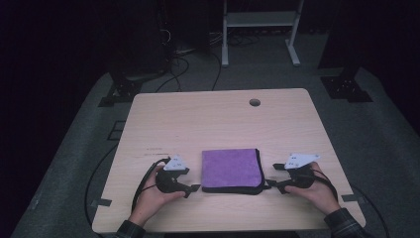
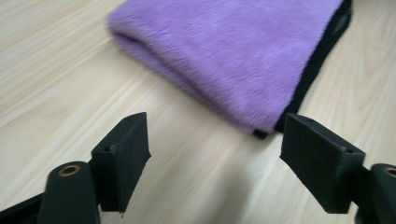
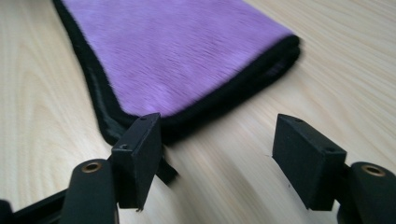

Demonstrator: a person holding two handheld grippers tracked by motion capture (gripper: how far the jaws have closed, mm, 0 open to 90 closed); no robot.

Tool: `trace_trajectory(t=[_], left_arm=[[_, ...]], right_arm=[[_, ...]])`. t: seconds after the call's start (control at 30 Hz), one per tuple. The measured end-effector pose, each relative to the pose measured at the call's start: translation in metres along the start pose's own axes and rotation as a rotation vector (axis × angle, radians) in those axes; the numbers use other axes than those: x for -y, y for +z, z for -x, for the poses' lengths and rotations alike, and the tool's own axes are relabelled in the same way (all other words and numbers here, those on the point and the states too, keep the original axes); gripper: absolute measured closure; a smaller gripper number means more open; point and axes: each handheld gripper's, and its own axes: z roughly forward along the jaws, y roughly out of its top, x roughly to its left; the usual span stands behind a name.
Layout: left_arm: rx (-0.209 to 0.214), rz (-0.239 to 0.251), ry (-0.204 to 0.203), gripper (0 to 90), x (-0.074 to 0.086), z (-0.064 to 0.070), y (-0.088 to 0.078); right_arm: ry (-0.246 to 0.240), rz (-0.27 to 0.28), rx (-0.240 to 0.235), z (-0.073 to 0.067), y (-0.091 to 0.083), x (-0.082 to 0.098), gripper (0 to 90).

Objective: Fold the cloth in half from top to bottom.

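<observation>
L gripper fingers spread, empty, R gripper same, folded purple cloth between.

No legible text, labels or nos. anywhere; faint print on the table is too small to read.

A folded purple cloth with black edging lies flat near the table's front edge.

Beneath the tongs, a pale wooden tabletop with a round hole near its far edge. Well beyond the tongs, a white metal frame and loose black cables on grey floor.
</observation>
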Motion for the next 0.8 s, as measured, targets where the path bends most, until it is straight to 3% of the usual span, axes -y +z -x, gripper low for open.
trace_trajectory(t=[0.17, 0.23, 0.5, 0.57, 0.8], left_arm=[[-0.061, 0.01, -0.026, 18.4, 0.013, -0.01, -0.017], [-0.071, 0.006, -0.054, 16.4, 0.022, -0.016, -0.023], [-0.125, -0.043, -0.104, 9.9, 0.057, -0.031, -0.043], [-0.142, -0.064, -0.107, 9.2, 0.065, -0.034, -0.044], [-0.181, -0.037, -0.062, 3.5, 0.08, -0.037, -0.047]], right_arm=[[0.052, 0.002, 0.073, 0.011, -0.015, 0.014, 27.1], [0.086, -0.002, 0.1, 0.015, -0.02, 0.021, 25.9], [0.154, -0.045, 0.187, 0.025, -0.033, 0.044, 21.6], [0.15, -0.063, 0.209, 0.027, -0.033, 0.046, 20.1], [0.182, -0.07, 0.215, 0.029, -0.03, 0.051, 13.8]])
